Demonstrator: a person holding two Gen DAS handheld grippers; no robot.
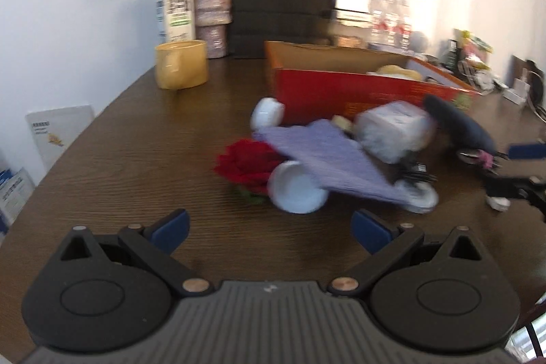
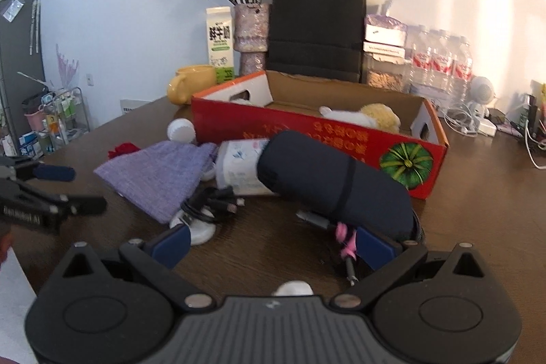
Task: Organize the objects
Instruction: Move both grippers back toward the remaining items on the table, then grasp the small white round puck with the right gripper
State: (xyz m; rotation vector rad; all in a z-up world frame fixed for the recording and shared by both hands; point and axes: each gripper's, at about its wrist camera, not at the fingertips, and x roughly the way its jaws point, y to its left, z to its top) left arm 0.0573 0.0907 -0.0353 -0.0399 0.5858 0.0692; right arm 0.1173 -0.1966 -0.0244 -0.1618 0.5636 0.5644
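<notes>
Left tool (image 1: 271, 229) spread wide, empty above the brown wooden surface (image 1: 136, 159). Right tool (image 2: 273, 243) also wide apart, its right pad beside the dark navy oblong pouch (image 2: 334, 179) at frame centre.

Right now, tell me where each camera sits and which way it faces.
Left wrist: on the left claw, low over the table, facing the purple cloth and red box; right claw at right edge.
Right wrist: on the right claw, facing the dark case; left claw at left edge.
Shared: cloth, box, yellow mug.
</notes>
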